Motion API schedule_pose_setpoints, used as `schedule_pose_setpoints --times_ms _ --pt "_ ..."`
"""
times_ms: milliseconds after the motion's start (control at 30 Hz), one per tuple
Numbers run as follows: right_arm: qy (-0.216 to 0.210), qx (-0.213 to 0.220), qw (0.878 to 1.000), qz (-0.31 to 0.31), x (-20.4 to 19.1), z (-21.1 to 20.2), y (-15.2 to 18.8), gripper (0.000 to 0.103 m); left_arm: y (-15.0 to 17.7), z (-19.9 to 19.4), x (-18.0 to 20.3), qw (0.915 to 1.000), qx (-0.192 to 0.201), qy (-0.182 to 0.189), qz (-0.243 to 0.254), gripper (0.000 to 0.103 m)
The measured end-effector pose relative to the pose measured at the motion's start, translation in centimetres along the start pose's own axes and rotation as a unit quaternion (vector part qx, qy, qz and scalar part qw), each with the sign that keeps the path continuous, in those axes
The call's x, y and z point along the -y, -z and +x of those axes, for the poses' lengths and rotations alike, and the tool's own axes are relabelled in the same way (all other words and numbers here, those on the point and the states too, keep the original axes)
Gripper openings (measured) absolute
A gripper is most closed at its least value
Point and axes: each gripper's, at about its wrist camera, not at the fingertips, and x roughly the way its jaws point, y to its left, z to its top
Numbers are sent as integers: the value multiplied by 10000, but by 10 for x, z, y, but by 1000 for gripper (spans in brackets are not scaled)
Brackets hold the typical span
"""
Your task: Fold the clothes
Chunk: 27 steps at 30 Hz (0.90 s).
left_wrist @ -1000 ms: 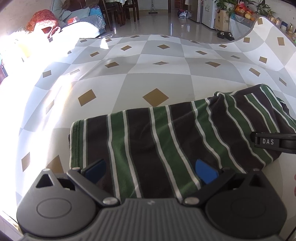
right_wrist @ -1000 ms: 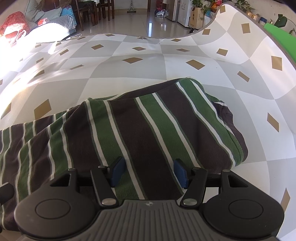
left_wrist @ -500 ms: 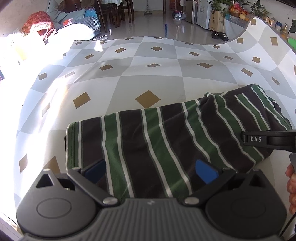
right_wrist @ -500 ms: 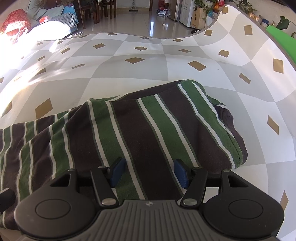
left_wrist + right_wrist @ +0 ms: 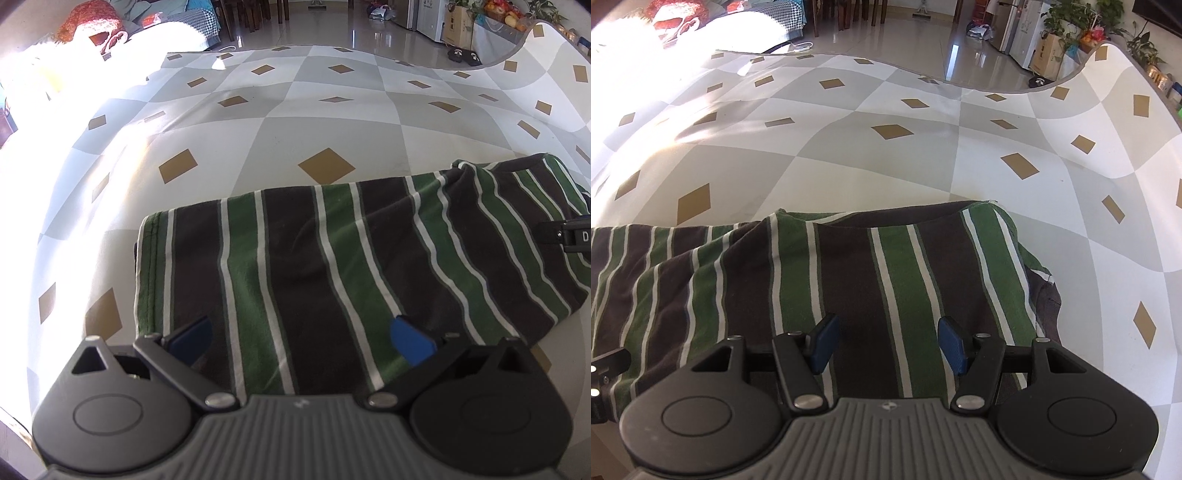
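A garment with green, dark brown and white stripes [image 5: 332, 266] lies folded in a long band on the checked tablecloth [image 5: 332, 122]. My left gripper [image 5: 301, 334] stands open over the garment's near edge by its left end, its blue pads [image 5: 410, 343] wide apart with flat cloth between them. In the right wrist view the same garment [image 5: 849, 280] ends in a rumpled right side. My right gripper [image 5: 888, 341] is open above that part, and its pads [image 5: 823, 343] pinch nothing. A bit of the right gripper's body [image 5: 569, 236] shows at the left view's right edge.
The tablecloth [image 5: 886, 166] runs far ahead to a curved far edge. Beyond it are a shiny tiled floor [image 5: 923, 40], chairs, a fridge [image 5: 1015, 26] and plants. A sunlit pile with a red item [image 5: 92, 18] sits at the far left.
The right gripper has rolled and shifted right, so less of it shows at the left view's edge. The left gripper has sunk slightly toward the garment. The garment lies as before.
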Motion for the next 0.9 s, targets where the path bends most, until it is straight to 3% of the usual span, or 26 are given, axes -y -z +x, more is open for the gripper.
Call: schedule_pose_setpoints --times_ms 133,267,467,900 --pt "-506 -285 9983 61 21 12 -1 57 0 11 -5 9998 -94 -20 -160 103" --pt "-834 -264 9961 -67 35 15 3 58 -1 16 -10 9997 -39 10 -227 103" --pt "-669 -250 9957 -595 40 14 13 57 -6 25 -20 9993 22 -19 -376 103" --pt "-663 -471 9929 -867 45 -1 38 58 -31 44 -32 9994 91 23 -344 103"
